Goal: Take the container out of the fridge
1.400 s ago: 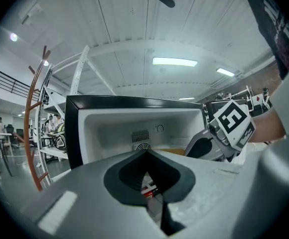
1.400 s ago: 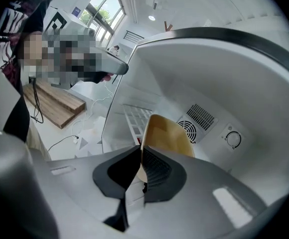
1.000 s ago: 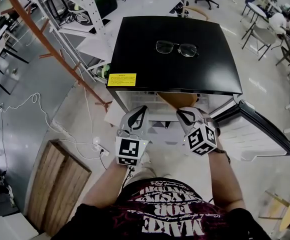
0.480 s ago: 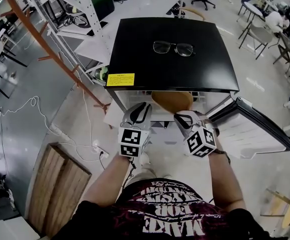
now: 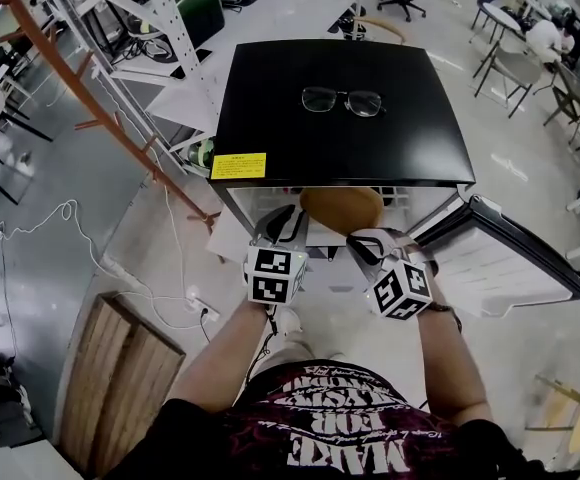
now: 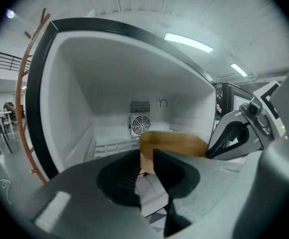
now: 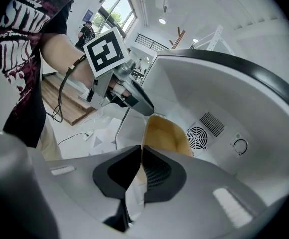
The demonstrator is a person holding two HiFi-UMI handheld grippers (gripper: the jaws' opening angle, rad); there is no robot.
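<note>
Head view: a small fridge (image 5: 340,133) with a black top stands with its door (image 5: 510,263) swung open to the right, and a pair of glasses (image 5: 342,100) lies on that top. A tan container (image 5: 342,208) sits at the front of the open compartment, with the left tongs (image 5: 288,218) at its left edge and the right tongs (image 5: 355,240) at its right edge. Left gripper view: the left tongs stand slightly spread, with the container's near edge showing in the gap; contact cannot be confirmed. Right gripper view: the right tongs are pressed almost together, pinching the container's thin wall. The wall rises from between them, in front of the rear fan grille (image 7: 198,136).
</note>
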